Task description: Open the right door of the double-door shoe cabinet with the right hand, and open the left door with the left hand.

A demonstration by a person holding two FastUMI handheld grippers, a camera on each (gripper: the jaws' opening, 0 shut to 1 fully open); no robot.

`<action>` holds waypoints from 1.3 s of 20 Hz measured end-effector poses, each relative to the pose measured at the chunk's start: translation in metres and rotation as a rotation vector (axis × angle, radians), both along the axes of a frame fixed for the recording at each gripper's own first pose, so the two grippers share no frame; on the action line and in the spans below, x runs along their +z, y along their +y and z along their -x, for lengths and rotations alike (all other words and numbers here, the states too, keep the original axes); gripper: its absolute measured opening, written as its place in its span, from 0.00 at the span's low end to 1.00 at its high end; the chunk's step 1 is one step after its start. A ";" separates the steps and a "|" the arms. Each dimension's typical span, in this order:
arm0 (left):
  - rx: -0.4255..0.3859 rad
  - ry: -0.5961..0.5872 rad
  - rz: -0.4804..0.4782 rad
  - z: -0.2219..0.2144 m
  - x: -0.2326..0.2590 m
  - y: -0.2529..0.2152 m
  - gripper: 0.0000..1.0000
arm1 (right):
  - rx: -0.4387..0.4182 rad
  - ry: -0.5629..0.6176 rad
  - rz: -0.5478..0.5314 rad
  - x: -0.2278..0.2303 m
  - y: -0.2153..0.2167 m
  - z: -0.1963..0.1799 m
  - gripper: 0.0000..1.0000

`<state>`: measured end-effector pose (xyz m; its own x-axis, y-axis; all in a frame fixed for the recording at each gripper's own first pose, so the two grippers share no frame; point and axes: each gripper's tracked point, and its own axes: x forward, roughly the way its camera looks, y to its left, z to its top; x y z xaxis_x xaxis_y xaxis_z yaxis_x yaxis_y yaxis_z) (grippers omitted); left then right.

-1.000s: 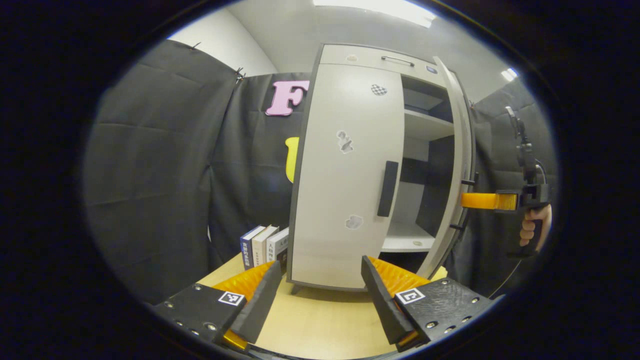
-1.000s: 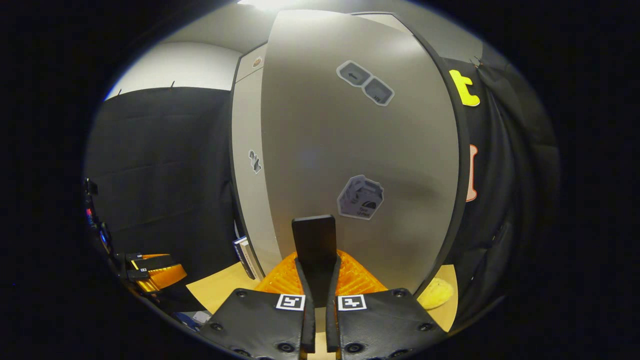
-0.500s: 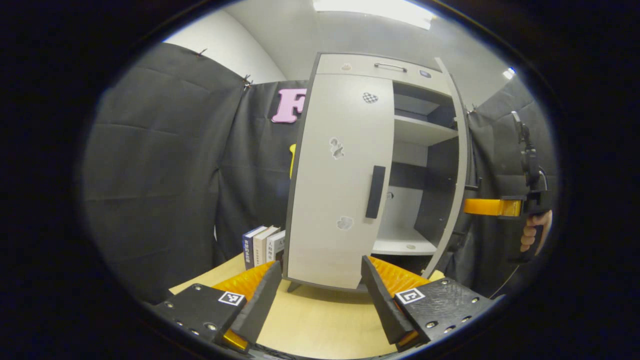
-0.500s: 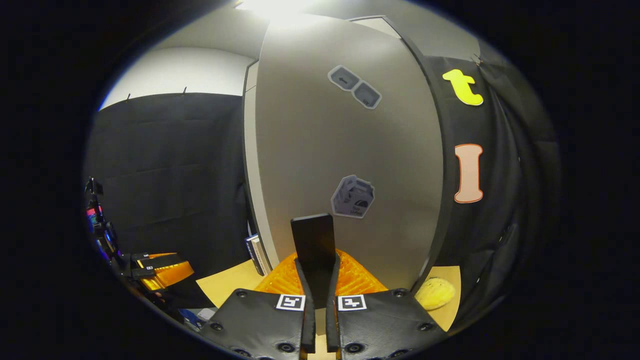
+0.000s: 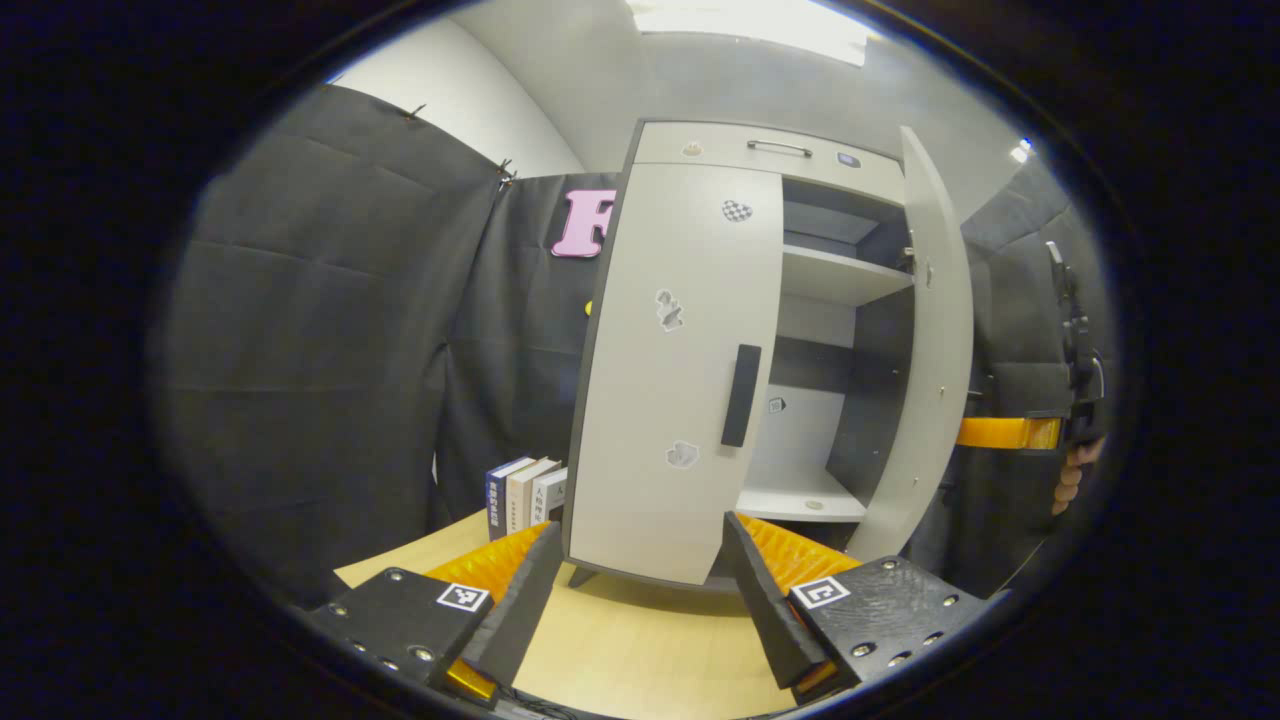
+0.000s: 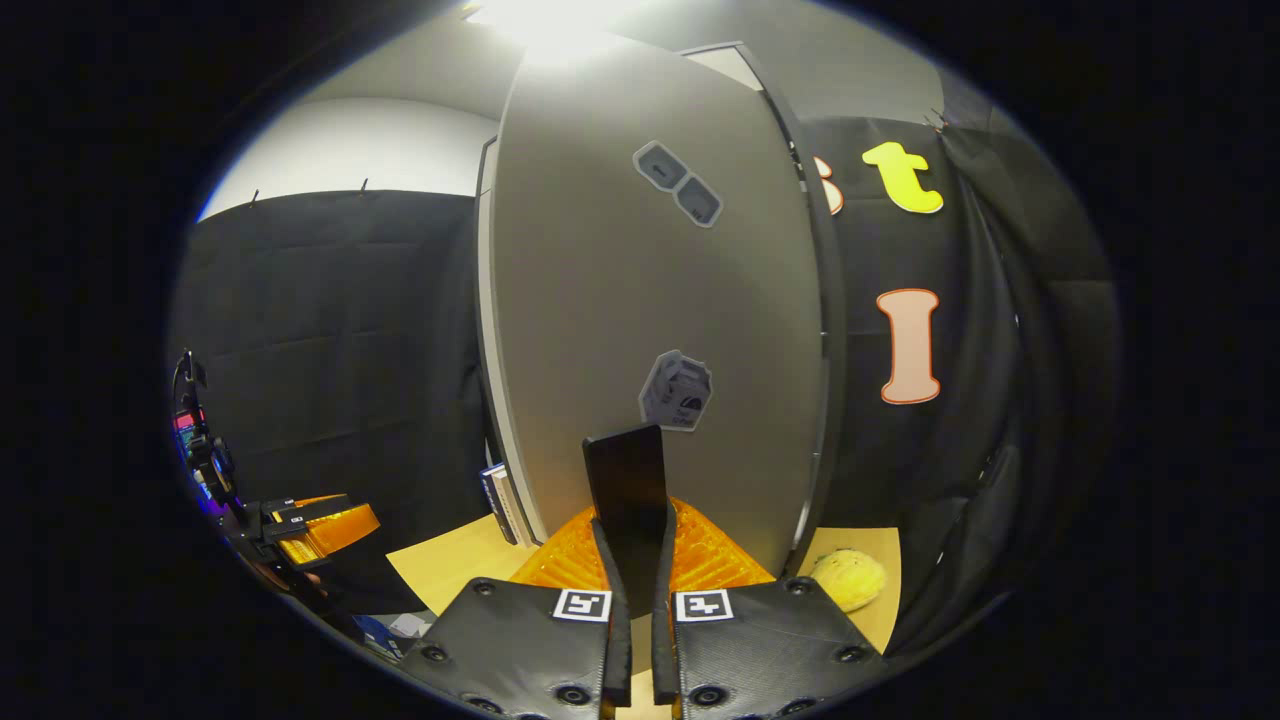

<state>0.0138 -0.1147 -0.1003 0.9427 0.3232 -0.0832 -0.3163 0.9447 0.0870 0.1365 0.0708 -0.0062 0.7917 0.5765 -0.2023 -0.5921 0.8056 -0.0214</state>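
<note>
The pale grey shoe cabinet [image 5: 700, 145] stands on a wooden table. Its left door [image 5: 660, 370] is closed, with a dark vertical handle [image 5: 741, 395] at its inner edge. The right door [image 5: 925, 350] is swung wide open, baring the shelves [image 5: 835, 275]. My left gripper [image 5: 640, 590] is open, low in front of the left door and apart from it. In the right gripper view my right gripper [image 6: 633, 590] is shut on the right door's dark handle [image 6: 626, 485], with the right door [image 6: 650, 310] close ahead. In the left gripper view the right gripper [image 5: 1005, 432] and a hand holding it appear beyond the open door.
Several books [image 5: 520, 495] stand upright on the table [image 5: 640, 650] left of the cabinet. A yellow round object [image 6: 848, 580] lies on the table [image 6: 450, 565] by the open door's far side. Black cloth walls close in on all sides. The left gripper [image 6: 315, 525] appears at far left.
The right door has swung further open with my right gripper shut on its handle. The left gripper has stayed open and drawn back slightly, so the cabinet looks a bit smaller.
</note>
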 end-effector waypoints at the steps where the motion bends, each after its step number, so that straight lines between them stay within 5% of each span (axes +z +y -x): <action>1: -0.003 0.001 0.000 0.000 -0.001 -0.003 0.94 | -0.014 -0.004 0.002 0.001 -0.007 0.002 0.07; 11: -0.051 0.035 -0.007 -0.004 -0.015 -0.034 0.94 | -0.201 -0.071 0.042 0.009 -0.087 -0.019 0.08; 16: -0.081 0.068 -0.034 -0.006 -0.010 -0.036 0.94 | -0.239 -0.051 -0.027 0.010 -0.086 -0.018 0.08; 21: -0.112 0.076 -0.161 -0.012 0.014 -0.004 0.94 | -0.392 -0.053 -0.033 0.007 -0.092 -0.013 0.07; 25: -0.136 0.045 -0.106 -0.012 0.027 0.026 0.94 | -0.428 -0.009 -0.060 0.001 -0.094 0.007 0.10; 26: -0.142 0.038 -0.100 -0.011 0.028 0.035 0.94 | -0.439 -0.001 -0.067 -0.001 -0.096 0.012 0.03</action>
